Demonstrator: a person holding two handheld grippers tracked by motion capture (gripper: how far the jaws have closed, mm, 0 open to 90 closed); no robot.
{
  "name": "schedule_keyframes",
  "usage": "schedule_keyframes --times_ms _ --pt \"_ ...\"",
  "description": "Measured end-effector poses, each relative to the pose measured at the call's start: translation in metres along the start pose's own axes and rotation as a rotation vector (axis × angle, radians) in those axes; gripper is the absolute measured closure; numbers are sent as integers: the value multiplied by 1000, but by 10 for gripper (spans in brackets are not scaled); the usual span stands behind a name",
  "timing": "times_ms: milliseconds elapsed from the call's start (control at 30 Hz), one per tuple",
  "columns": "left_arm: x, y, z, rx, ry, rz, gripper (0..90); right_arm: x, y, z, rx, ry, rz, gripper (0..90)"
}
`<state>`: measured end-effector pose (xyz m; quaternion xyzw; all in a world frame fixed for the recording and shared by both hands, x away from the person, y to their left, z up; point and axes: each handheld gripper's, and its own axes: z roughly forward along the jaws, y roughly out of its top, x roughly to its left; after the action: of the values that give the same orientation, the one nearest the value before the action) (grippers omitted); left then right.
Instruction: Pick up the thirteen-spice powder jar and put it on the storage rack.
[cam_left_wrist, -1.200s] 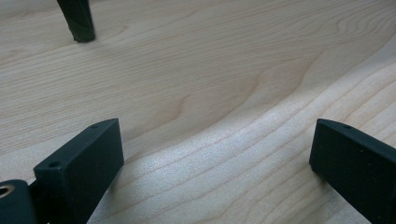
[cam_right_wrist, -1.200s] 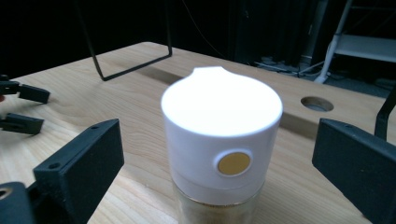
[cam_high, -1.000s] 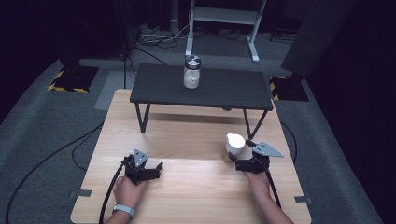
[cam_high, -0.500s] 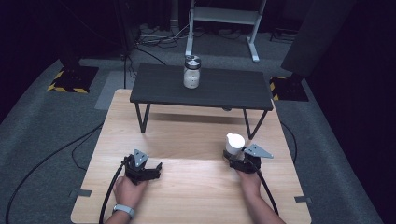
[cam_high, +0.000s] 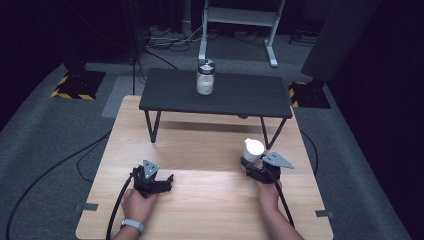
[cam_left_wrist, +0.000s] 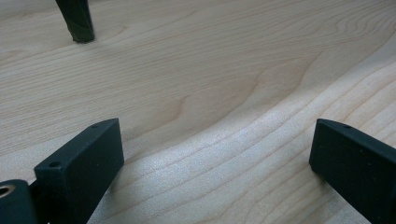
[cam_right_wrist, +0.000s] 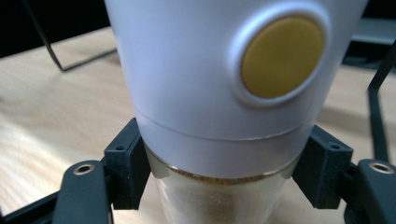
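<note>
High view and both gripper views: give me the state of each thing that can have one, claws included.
Left claw: open, nothing between its jaws, low over the wooden table.
Right claw: shut on the white grinder, jaws on either side of its body.
White grinder: upright, held, yellow button facing the right gripper view's camera.
Glass jar: upright on the black side table, lid on, untouched.

You see a dim room with one pale pool of light across the wooden table (cam_high: 210, 150) — its surroundings nearly black. Up close, the white grinder (cam_right_wrist: 224, 70) looks soft, slightly blurred — background defocused.
</note>
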<state>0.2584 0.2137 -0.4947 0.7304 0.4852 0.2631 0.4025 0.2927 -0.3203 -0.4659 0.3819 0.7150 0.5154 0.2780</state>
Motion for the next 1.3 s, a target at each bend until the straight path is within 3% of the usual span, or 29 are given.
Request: schedule_keyframes --times_ms 233,700,1100,1300 --pt "0 0 0 0 0 0 27 9 40 -8 -65 -38 -4 296" --pt "0 1 0 2 1 1 27 31 123 -14 -99 -104 -13 296" --pt "0 1 0 2 1 1 27 35 184 20 -114 -155 4 296" --pt "0 1 0 2 1 3 27 23 207 44 -108 -201 22 296"
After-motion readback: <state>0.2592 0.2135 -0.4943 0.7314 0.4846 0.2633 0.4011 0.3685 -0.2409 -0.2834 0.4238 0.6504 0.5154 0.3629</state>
